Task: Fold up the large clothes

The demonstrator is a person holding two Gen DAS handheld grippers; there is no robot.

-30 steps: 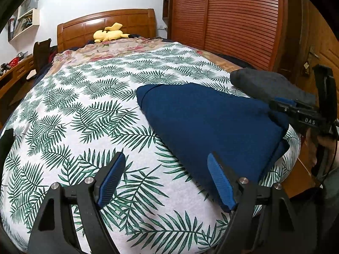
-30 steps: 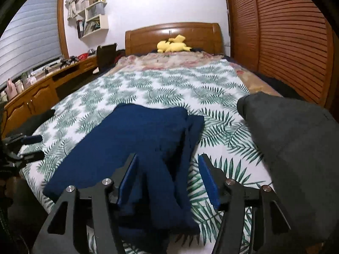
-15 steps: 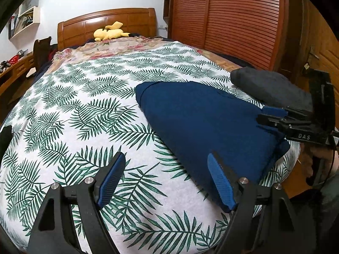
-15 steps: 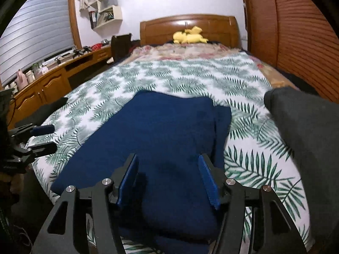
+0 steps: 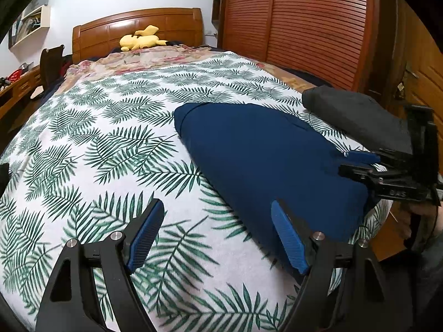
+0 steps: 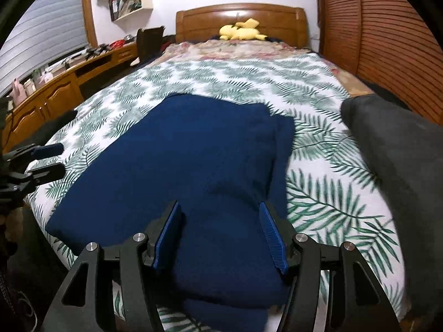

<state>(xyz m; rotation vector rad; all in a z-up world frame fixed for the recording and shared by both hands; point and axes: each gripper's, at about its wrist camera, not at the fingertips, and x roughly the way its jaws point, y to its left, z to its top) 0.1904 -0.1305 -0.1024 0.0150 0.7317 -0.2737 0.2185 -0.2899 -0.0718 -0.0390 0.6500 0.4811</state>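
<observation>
A navy blue garment [image 5: 263, 160] lies folded lengthwise on the palm-leaf bedsheet [image 5: 97, 144], its near end at the foot of the bed. My left gripper [image 5: 217, 215] is open above the sheet, with its right finger over the garment's left edge and nothing between the fingers. In the right wrist view the garment [image 6: 193, 152] fills the middle. My right gripper [image 6: 218, 213] is open just above its near end, cloth showing between the fingers without being pinched. The left wrist view shows the right gripper [image 5: 357, 163] at the garment's right corner. The left gripper [image 6: 49, 160] appears at the left of the right wrist view.
A dark grey folded garment [image 6: 401, 160] lies on the bed's right side, close to the right gripper. A yellow plush toy [image 6: 243, 31] sits by the wooden headboard. Slatted wardrobe doors [image 5: 304, 27] run along the right. A wooden desk [image 6: 55, 91] and chair stand on the left.
My right gripper has shifted left and a little down, from the garment's right edge to over its middle near end. The left gripper has hardly moved. Both stay open.
</observation>
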